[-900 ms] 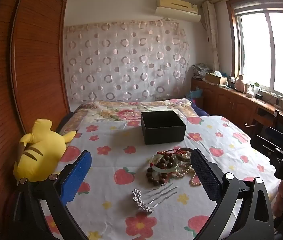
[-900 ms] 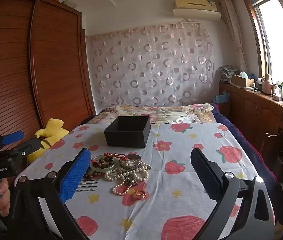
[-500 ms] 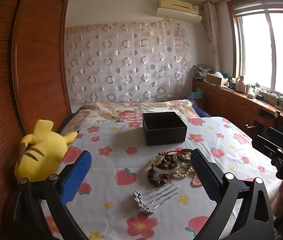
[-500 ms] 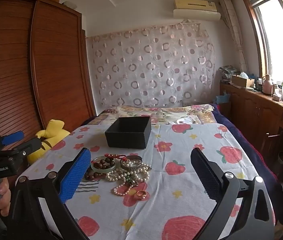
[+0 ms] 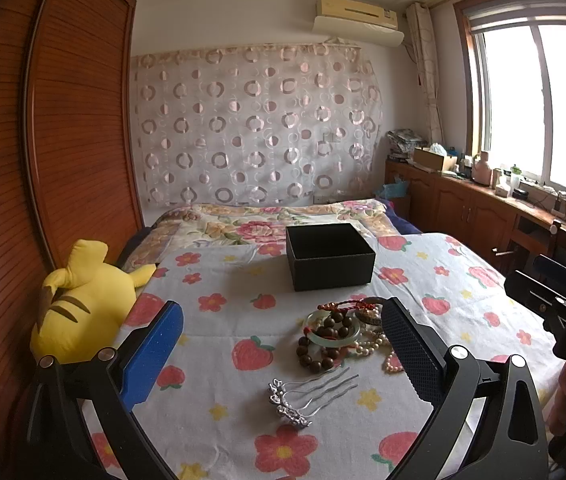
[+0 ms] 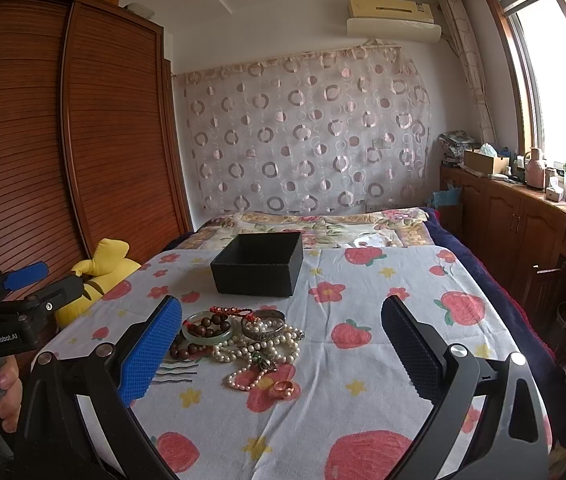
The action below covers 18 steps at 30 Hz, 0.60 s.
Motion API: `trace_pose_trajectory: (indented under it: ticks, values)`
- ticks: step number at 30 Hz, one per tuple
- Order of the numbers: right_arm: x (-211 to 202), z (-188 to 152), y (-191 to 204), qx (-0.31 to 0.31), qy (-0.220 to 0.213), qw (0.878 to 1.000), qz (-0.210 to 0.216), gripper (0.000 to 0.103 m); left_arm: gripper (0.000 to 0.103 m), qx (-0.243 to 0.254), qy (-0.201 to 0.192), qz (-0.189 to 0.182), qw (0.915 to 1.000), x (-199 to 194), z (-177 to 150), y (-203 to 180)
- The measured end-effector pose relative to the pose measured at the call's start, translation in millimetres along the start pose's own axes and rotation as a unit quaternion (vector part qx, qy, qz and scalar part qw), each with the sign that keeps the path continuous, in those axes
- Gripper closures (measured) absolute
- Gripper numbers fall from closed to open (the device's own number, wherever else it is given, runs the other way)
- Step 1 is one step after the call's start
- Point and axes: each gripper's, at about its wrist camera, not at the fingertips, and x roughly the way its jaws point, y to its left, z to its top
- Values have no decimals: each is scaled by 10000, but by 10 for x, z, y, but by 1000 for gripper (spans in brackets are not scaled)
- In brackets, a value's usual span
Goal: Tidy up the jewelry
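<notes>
A pile of jewelry lies on the flowered bedspread: a brown bead bracelet, a pale green bangle, pearl strands, a silver bangle, a gold ring and a silver hair comb. Behind the pile stands an open black box, also in the right wrist view as the black box. My left gripper is open, held above the comb. My right gripper is open above the pearls. Nothing sits between either pair of fingers.
A yellow plush toy lies at the bed's left edge beside a wooden wardrobe. A folded floral quilt lies behind the box. Wooden cabinets run under the window on the right.
Both views have shifted only slightly; the jewelry and box sit a touch lower and nearer in frame. Both grippers stay open.
</notes>
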Motion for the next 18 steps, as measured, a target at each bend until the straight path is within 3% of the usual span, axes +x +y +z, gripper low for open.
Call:
trace_pose_trajectory:
  ticks: [18]
  values:
    - [7, -13, -9, 10, 10, 10000, 6, 2, 7, 13, -54, 44, 10000, 16, -6, -23]
